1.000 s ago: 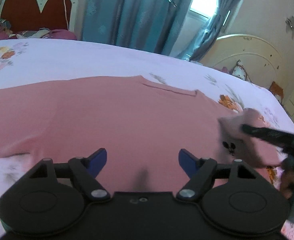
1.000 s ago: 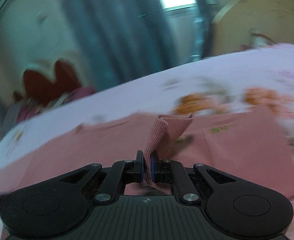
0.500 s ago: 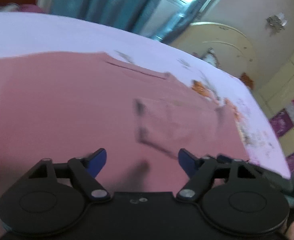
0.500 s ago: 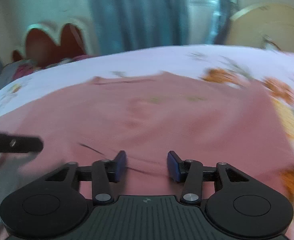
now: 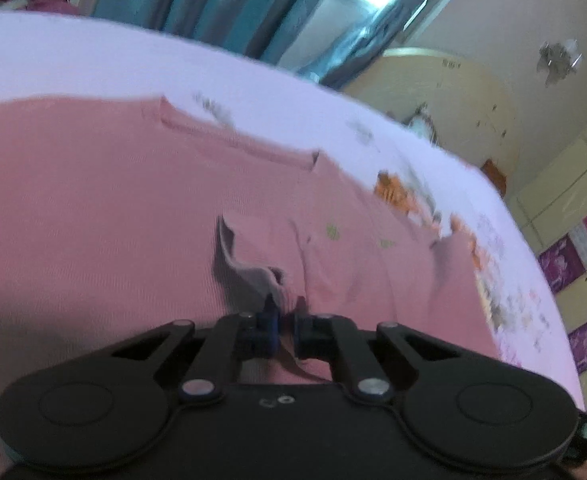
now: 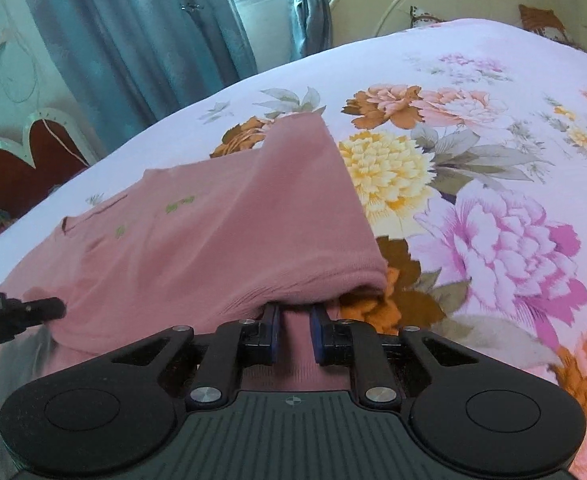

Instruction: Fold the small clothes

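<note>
Pink knit, the shirt (image 6: 221, 240) lies spread across the flowered bedsheet (image 6: 493, 160), its neckline toward eleven o'clock. The left gripper (image 5: 286, 322) is clenched on a raised fold of the cloth, though blur softens that view. The right gripper (image 6: 293, 318) has its fingers narrowly apart, tips tucked under the shirt's rolled edge with fabric between them, seemingly pinching it.

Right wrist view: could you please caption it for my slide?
Right hand-held gripper pinching pink garment on floral bedsheet.
</note>
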Available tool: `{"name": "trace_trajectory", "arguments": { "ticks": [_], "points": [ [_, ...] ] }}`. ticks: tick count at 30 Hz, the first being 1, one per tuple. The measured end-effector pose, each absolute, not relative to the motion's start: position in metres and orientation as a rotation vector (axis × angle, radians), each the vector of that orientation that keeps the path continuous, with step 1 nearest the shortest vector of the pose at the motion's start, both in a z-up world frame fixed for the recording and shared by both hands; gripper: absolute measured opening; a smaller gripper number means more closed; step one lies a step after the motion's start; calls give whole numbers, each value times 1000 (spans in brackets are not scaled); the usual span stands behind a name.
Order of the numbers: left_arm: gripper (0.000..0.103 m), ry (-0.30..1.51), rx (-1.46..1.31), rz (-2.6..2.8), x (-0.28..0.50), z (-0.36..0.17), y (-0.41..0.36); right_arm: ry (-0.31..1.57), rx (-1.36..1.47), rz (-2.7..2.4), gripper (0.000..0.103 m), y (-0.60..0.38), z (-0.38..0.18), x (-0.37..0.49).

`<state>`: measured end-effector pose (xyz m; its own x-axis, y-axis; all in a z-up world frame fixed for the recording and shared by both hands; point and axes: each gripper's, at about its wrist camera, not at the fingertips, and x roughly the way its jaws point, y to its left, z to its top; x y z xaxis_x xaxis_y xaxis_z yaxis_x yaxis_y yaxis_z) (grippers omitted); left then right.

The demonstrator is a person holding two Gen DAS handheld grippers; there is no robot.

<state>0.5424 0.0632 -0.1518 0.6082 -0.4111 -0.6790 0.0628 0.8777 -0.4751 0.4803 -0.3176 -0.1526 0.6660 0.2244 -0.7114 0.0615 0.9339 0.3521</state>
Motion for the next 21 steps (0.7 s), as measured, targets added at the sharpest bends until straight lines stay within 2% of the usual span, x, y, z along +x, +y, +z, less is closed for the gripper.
{"name": "trace_trajectory", "arguments": {
  "ticks": [6, 16, 18, 19, 20, 21],
  "points": [
    [6, 763, -395, -192, 517, -125, 112, 846, 354, 104, 12, -322, -160, 484],
    [8, 838, -385, -146, 510, -157, 119, 853, 297, 121, 12, -319, -161, 485],
    [31, 857, -355, -135, 511, -157, 121, 866, 268, 148, 12, -318, -158, 482],
    [37, 856, -341, -130, 510, -156, 124, 873, 261, 164, 13, -320, -155, 479],
    [57, 842, -328, -119, 506, -152, 128, 879, 267, 190, 21, -323, -151, 476],
    [73, 813, -313, -92, 503, -148, 133, 874, 279, 223, 34, -327, -146, 473]
  ]
}}
